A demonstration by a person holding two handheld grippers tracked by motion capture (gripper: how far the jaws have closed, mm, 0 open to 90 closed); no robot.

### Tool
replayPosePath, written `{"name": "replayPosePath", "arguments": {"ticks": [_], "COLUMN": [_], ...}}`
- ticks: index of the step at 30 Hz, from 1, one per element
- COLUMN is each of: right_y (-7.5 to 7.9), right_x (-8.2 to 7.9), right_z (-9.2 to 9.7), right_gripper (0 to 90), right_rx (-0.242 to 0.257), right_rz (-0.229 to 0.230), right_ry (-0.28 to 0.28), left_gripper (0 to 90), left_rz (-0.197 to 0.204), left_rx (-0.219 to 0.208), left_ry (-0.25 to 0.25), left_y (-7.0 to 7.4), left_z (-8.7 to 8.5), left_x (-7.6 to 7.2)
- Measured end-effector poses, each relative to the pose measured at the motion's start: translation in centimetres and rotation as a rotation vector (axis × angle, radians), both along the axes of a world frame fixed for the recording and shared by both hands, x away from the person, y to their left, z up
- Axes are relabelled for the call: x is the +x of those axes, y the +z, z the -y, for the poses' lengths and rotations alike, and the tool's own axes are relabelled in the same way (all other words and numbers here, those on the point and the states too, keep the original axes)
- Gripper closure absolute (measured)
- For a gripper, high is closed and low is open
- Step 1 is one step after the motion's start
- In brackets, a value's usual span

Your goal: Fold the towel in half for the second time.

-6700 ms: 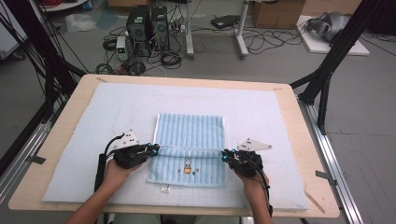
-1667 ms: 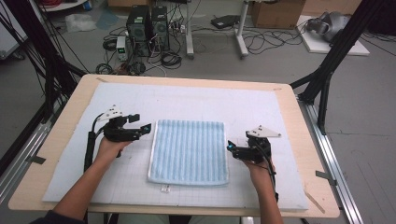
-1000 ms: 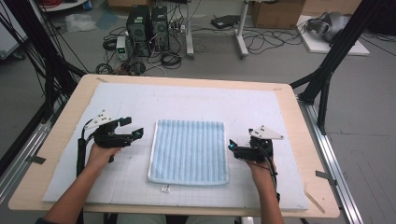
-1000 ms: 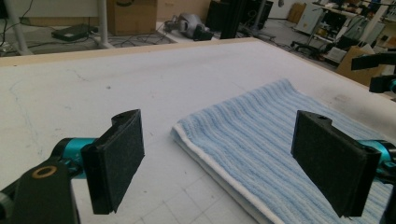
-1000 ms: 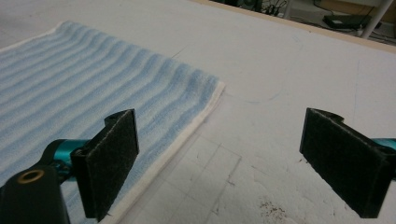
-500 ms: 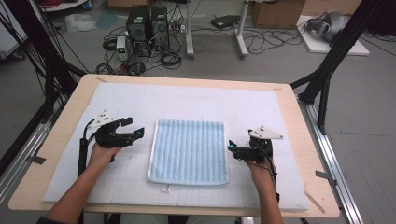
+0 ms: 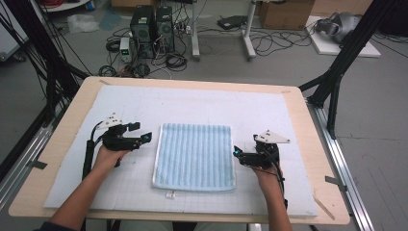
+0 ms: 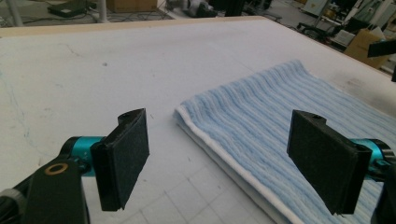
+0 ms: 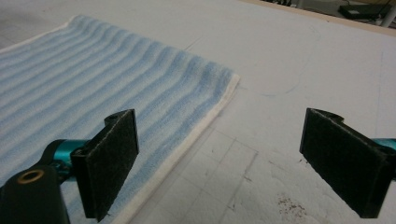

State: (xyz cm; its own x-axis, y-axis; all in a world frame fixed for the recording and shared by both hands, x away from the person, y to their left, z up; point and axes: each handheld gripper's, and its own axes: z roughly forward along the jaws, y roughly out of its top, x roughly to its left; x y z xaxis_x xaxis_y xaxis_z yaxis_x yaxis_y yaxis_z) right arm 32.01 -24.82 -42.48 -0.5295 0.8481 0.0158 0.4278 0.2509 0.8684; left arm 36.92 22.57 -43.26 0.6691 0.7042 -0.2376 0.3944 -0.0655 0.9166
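Observation:
A folded light-blue striped towel (image 7: 195, 155) lies flat on the white mat (image 7: 202, 108) in the middle of the table. My left gripper (image 7: 144, 137) is held just left of the towel's far left corner, open, with nothing between its pads. In the left gripper view the towel (image 8: 289, 121) has its white-edged fold running between the black jaws. My right gripper (image 7: 236, 153) hovers at the towel's right edge, open and empty. The right gripper view shows the towel's corner (image 9: 140, 79) past the left pad (image 9: 109, 158).
The wooden table's edge (image 7: 332, 159) frames the mat. A small white tag (image 7: 170, 194) pokes out at the towel's near edge. Computer towers (image 7: 151, 24), cables and boxes sit on the floor beyond the table. Black frame legs (image 7: 337, 67) stand at the right.
The towel went from held at its near corners to lying folded flat. Both grippers let go and drew apart; the left moved left and slightly nearer, the right barely shifted.

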Motion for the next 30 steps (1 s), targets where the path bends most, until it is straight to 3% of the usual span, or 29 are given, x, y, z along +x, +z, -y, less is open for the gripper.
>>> {"name": "replayPosePath", "arguments": {"ticks": [5, 8, 12, 15, 16, 21, 25, 28, 30], "right_y": [0.0, 0.0, 0.0, 0.0, 0.0, -0.1, -0.1, -0.2, -0.2], "right_x": [0.1, 0.1, 0.1, 0.1, 0.1, 0.1, 0.2, 0.2, 0.2], "right_z": [0.0, 0.0, 0.0, 0.0, 0.0, -0.1, -0.1, 0.0, 0.1], "right_gripper": [11.1, 11.1, 11.0, 11.1, 11.0, 11.0, 11.1, 11.1, 11.1], "right_rx": [0.027, 0.029, 0.039, 0.051, 0.05, 0.045, 0.043, 0.042, 0.04], "right_rz": [-0.006, -0.01, -0.017, -0.025, -0.022, -0.03, -0.028, -0.031, -0.032], "right_ry": [0.011, 0.016, 0.015, 0.015, 0.019, 0.017, 0.016, 0.011, 0.011], "left_gripper": [21.5, 23.3, 24.9, 27.1, 26.8, 23.2, 25.8, 30.8, 32.3], "left_rz": [-0.006, -0.032, -0.04, -0.068, -0.105, -0.121, -0.122, -0.132, -0.125], "left_rx": [0.034, 0.078, 0.086, 0.064, 0.069, 0.092, 0.136, 0.203, 0.21], "left_ry": [-0.005, 0.012, 0.024, 0.014, -0.012, -0.018, -0.025, -0.02, -0.016], "left_y": [0.3, 0.9, 1.3, 1.5, 1.4, 1.2, 0.9, 0.4, 0.1], "left_z": [1.0, 1.7, 2.0, 2.2, 2.6, 3.7, 4.7, 5.5, 5.6], "left_x": [1.0, 2.2, 3.0, 3.6, 4.1, 5.0, 6.1, 7.0, 7.2]}}
